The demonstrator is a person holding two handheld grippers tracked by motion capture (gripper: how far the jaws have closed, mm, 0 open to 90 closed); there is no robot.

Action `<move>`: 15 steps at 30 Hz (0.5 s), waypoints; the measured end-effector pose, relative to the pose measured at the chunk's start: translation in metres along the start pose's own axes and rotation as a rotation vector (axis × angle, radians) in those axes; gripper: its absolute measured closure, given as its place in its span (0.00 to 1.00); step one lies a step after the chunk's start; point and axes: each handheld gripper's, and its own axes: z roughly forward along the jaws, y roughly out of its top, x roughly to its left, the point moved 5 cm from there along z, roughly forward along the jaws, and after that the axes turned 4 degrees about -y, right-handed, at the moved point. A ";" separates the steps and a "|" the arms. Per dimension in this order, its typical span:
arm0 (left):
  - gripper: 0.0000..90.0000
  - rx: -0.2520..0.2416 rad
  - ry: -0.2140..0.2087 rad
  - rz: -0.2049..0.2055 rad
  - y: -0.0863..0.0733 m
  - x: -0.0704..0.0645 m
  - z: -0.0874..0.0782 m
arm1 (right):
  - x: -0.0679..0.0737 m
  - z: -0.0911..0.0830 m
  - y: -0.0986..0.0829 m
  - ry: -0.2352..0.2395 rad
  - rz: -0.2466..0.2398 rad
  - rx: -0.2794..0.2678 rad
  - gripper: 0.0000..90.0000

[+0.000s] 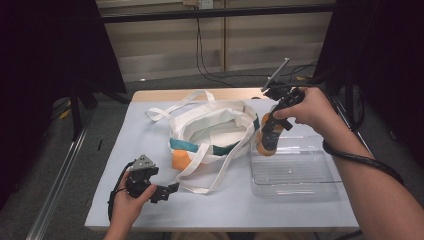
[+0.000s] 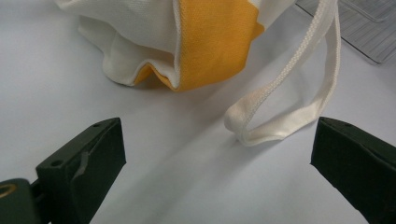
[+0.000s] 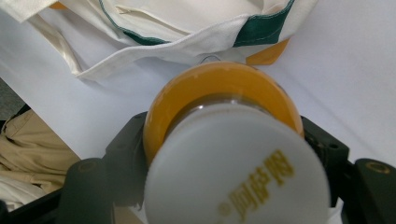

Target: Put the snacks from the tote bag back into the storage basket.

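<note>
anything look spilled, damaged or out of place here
Nothing stands out. The orange bottle is capped and clamped in the right gripper above the clear tray; the tote bag lies slumped open, handles sprawled.

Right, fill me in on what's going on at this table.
A person works with a gripper in each hand. The right gripper is clamped on an orange bottle with a white cap, holding it between the open tote bag and the clear plastic tray. The left gripper is open, low over the table, facing the bag's strap loop.
</note>
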 end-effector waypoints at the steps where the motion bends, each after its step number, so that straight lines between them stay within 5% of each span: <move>1: 0.03 0.000 0.001 0.003 0.000 0.000 0.000 | 0.000 0.000 -0.001 0.003 0.004 0.008 0.34; 15: 0.03 -0.002 -0.002 0.003 0.000 0.000 0.000 | 0.001 0.010 -0.003 0.002 0.000 0.014 0.34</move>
